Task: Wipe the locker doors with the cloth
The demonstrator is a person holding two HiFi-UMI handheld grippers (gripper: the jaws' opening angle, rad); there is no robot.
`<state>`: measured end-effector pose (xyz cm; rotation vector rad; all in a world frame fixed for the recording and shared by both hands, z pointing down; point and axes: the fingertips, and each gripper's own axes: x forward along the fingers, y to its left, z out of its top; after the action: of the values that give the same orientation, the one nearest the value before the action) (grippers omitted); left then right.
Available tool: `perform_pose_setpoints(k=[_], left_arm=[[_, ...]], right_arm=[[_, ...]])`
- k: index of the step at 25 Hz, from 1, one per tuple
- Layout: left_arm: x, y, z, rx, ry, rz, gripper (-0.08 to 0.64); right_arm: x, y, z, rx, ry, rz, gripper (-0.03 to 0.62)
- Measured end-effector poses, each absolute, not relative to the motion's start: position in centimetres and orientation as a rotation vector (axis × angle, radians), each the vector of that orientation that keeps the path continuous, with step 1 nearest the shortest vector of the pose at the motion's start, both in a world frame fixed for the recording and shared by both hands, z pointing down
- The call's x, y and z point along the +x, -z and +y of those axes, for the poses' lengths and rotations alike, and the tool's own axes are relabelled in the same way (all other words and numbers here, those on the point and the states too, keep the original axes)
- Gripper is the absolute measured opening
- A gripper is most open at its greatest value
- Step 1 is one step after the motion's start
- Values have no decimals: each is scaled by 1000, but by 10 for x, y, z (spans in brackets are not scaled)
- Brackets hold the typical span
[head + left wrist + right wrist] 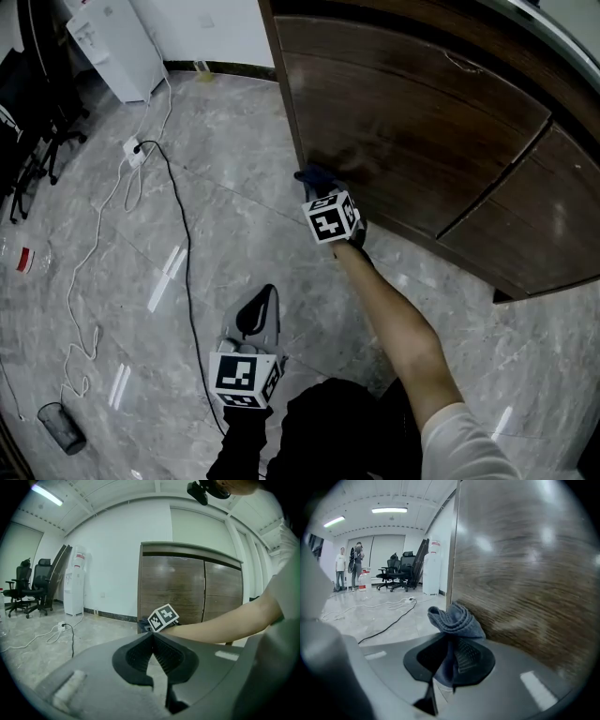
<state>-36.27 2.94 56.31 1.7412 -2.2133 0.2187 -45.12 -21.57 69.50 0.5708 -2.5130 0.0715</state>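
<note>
The dark wooden locker doors [412, 131] fill the upper right of the head view. My right gripper [314, 178] is shut on a bunched blue-grey cloth [454, 620], and the cloth's folds press against the lower left part of the left door [525, 573], close to its edge. The marker cube [332, 217] rides behind it on the outstretched bare forearm. My left gripper [262, 302] hangs low over the floor, away from the locker; its jaws meet at the tips with nothing between them [153, 634].
A black cable [183, 253] and white cords with a power strip [134, 150] run across the grey marble floor. A white water dispenser [117, 47] stands at the far wall, office chairs [28, 588] at far left. People stand far off [349, 566].
</note>
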Motion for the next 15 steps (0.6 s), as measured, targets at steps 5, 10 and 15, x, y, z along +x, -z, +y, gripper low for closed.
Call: perform_pose_setpoints(k=[5,10,15], left_arm=[[-366,-561,33,1727,-210,-2225,3],[-362,-558,30,1740,-196,-2222,3],[-359,-552,25,1755,-183,-2222,3]], right_arm=[[-451,-679,-215,570,-44,-2534,44],[-456,-636,-214,567,41,-2590,44],[-462,-572,-215,592,108,-2674,44]])
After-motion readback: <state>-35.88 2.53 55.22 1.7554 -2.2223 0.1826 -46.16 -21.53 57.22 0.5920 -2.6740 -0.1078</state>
